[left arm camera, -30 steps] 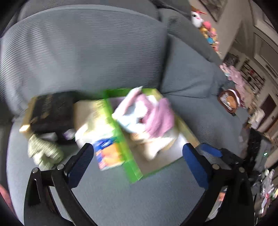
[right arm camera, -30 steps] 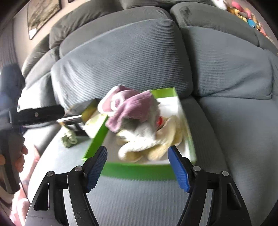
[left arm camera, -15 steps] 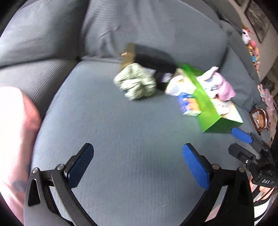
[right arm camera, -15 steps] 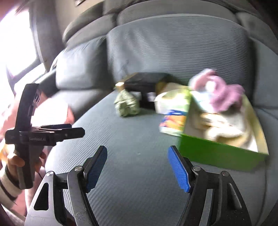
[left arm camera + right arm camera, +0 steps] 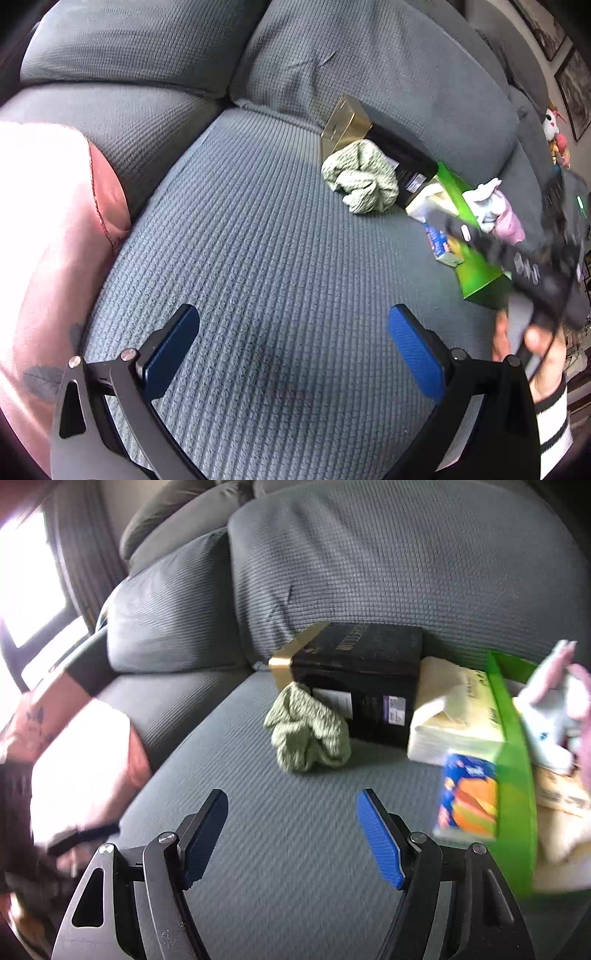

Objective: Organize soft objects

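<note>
A crumpled pale green cloth (image 5: 306,734) (image 5: 362,181) lies on the grey sofa seat (image 5: 288,849) against a black and gold box (image 5: 362,675) (image 5: 391,155). To its right a green box (image 5: 517,775) (image 5: 476,266) holds pink and white soft things (image 5: 554,701) (image 5: 495,210). My right gripper (image 5: 291,834) hangs open over the seat, short of the green cloth, nothing between its blue pads. My left gripper (image 5: 291,347) is open too, over bare seat well in front of the cloth. The right gripper's body and the hand holding it show blurred at the left wrist view's right edge.
A cream tissue pack (image 5: 454,716) and a small blue and orange packet (image 5: 469,805) lean on the green box's left side. A pink cushion (image 5: 48,236) (image 5: 81,760) lies at the seat's left end. Sofa back cushions (image 5: 369,561) rise behind.
Both grippers have swung left, away from above the green box, and dropped lower over the seat. The green cloth now sits ahead of the right gripper. Both stayed open.
</note>
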Demonstrator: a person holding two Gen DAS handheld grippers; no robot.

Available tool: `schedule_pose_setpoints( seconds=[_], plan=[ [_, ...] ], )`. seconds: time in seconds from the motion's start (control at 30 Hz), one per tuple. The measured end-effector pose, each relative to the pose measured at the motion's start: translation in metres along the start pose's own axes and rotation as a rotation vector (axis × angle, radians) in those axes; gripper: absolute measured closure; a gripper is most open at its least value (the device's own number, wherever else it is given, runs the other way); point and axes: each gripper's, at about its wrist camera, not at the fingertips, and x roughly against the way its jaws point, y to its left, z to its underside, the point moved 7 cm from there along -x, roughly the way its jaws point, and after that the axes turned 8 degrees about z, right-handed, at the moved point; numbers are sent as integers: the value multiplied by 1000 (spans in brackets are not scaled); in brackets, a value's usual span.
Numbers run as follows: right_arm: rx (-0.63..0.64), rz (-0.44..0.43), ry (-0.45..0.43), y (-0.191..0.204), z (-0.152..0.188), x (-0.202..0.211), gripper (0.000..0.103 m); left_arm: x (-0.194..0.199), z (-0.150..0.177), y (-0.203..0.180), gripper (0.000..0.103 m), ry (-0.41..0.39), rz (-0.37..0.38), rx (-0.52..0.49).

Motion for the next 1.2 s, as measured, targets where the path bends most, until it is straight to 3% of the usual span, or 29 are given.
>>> schedule_pose_setpoints(
  seconds=[0.27,0.37,0.47,0.53,0.6,0.9,1.13,1.2],
  plan=[
    [-108,-12,54,-8,-31,-56,30,-14,0,7,1,28,48,17],
    [-119,29,71,-12,-38,-75,33,-16,-1,8,1,27,60,22],
    [-151,37,90,-19,-41,-90,51,-17,1,8,1,31,63,17],
    [-151,30,112,-19,-39,-98,75,-19,0,8,1,30,64,17],
    [-144,35,122,-19,-36,-101,88,-19,-1,7,1,29,68,19],
    [-242,-192,124,-16,3,-27,89,-11,-6,-5,1,19,112,34],
    [-361,-278,200,-32,71,42,89,-10,4,-43,1,48,164,-23],
    [-377,-261,221,-37,92,54,89,-14,8,-57,1,68,183,-44]
  ],
)
